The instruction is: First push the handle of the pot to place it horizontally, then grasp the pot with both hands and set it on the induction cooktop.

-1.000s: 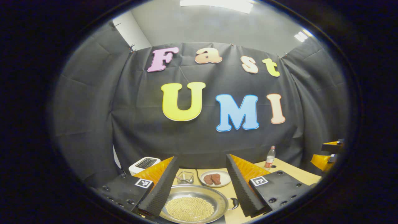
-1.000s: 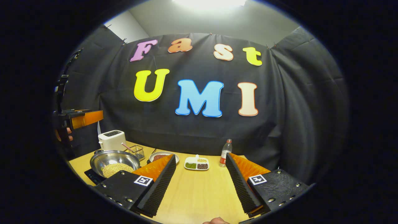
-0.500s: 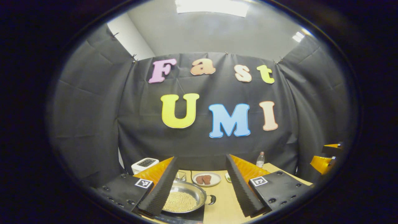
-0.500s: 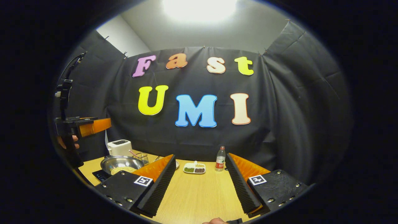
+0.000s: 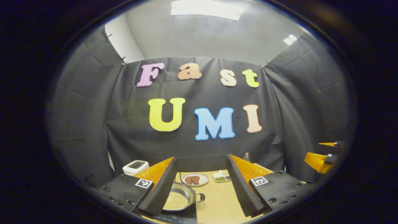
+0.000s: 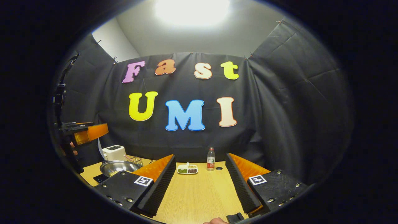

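Observation:
A steel pot [image 5: 183, 196] holding pale beans sits on the black induction cooktop [image 5: 186, 215], its black side handle [image 5: 201, 198] pointing right. My left gripper [image 5: 200, 189] is open, raised above and back from the pot, with nothing between its fingers. In the right gripper view the pot [image 6: 118, 167] rests on the cooktop [image 6: 100, 178] at the left of the table. My right gripper [image 6: 200, 186] is open over bare wood, well to the right of the pot. The left gripper's orange finger [image 6: 93, 132] hangs high above the pot there.
A white toaster [image 6: 113, 152] and a wire basket [image 6: 136, 161] stand behind the pot. A plate of meat [image 5: 195, 179], a divided dish [image 6: 187, 169] and a bottle [image 6: 210, 159] sit toward the back of the wooden table [image 6: 199, 193]. The other gripper [image 5: 323, 155] is at far right.
Both grippers have pulled back and up, away from the table, staying open. The pot has stayed on the cooktop and looks smaller and farther off in both views.

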`<action>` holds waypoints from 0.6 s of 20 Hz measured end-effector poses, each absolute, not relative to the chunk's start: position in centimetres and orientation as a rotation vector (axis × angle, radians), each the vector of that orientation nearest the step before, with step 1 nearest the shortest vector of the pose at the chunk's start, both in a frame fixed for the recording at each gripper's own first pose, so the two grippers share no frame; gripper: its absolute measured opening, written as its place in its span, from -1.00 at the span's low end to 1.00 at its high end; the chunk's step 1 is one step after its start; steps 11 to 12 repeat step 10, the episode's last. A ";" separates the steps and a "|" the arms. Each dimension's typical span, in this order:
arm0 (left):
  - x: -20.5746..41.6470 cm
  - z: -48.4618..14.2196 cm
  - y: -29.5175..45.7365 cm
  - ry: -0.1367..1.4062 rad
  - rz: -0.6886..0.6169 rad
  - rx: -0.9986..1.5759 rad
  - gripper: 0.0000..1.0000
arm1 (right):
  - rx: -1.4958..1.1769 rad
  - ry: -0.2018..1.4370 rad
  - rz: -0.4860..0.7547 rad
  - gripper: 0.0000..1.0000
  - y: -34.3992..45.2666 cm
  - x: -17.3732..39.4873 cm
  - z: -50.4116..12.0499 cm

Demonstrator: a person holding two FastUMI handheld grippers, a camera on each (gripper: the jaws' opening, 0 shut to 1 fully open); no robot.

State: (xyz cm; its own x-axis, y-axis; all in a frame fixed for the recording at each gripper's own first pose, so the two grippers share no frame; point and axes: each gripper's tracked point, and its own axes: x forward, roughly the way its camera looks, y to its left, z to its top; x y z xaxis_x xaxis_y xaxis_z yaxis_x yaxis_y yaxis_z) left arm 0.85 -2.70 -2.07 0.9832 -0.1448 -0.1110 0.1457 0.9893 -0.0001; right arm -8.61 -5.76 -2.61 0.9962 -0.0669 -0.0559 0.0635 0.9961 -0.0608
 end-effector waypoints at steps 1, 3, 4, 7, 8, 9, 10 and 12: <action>0.2 -1.9 -2.3 0.107 -0.149 0.001 1.00 | -0.061 0.055 -0.068 0.93 -5.4 -9.1 -2.4; -0.6 -1.5 -1.3 0.096 -0.144 0.000 0.93 | -0.057 0.041 -0.072 0.93 -4.9 -10.0 -1.4; -0.9 -1.2 -0.9 0.092 -0.139 0.006 0.86 | -0.057 0.031 -0.076 0.93 -4.8 -10.4 -1.0; -1.8 0.4 -0.7 0.051 -0.141 0.035 0.95 | -0.049 0.016 -0.086 0.93 -4.5 -11.2 -0.4; -2.2 1.0 -0.8 0.037 -0.143 0.046 0.86 | -0.046 0.020 -0.088 0.93 -4.4 -11.4 -0.5; -2.5 1.3 -0.9 0.027 -0.147 0.052 0.86 | -0.044 0.028 -0.088 0.92 -4.4 -11.5 -0.7; -2.7 1.5 -1.0 0.019 -0.149 0.054 0.86 | -0.041 0.036 -0.087 0.92 -4.3 -11.6 -0.7; -2.7 1.5 -1.0 0.019 -0.149 0.054 0.86 | -0.041 0.036 -0.087 0.92 -4.3 -11.6 -0.7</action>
